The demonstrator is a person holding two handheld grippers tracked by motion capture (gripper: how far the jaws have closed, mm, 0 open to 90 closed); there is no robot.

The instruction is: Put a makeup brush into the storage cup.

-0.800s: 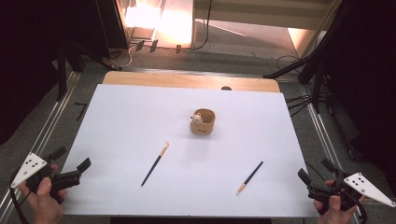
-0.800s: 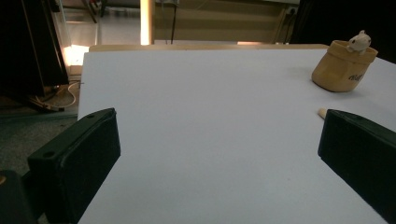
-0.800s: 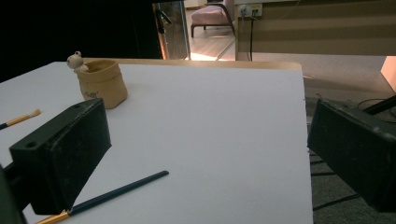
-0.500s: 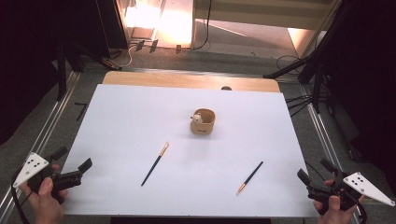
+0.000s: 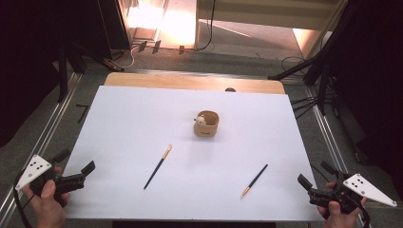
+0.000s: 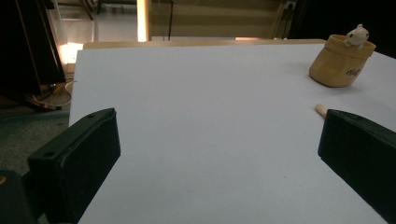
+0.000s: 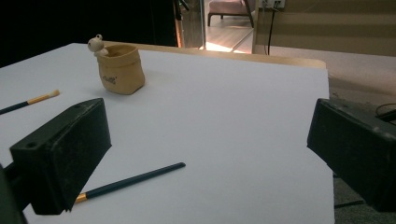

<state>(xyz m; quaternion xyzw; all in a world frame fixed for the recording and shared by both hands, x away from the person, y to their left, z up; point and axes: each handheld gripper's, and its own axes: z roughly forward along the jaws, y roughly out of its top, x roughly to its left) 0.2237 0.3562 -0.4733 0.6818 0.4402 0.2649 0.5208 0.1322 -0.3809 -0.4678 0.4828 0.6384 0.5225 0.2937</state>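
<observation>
Brushes: one (image 5: 158, 166) ahead-right of left tool (image 5: 76, 175), one (image 5: 254, 180) ahead-left of right tool (image 5: 314, 181) | both tools released, empty | unchanged since earlier frames | pouch (image 5: 206, 124) beyond, no pickup begun

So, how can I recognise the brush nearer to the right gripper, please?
Find the white sheet and the tan pot near its middle. Nearer than the pot, towards the right gripper, lies the shorter brush. Its gold tip points to the near edge, while the longer brush points its own away.
</observation>
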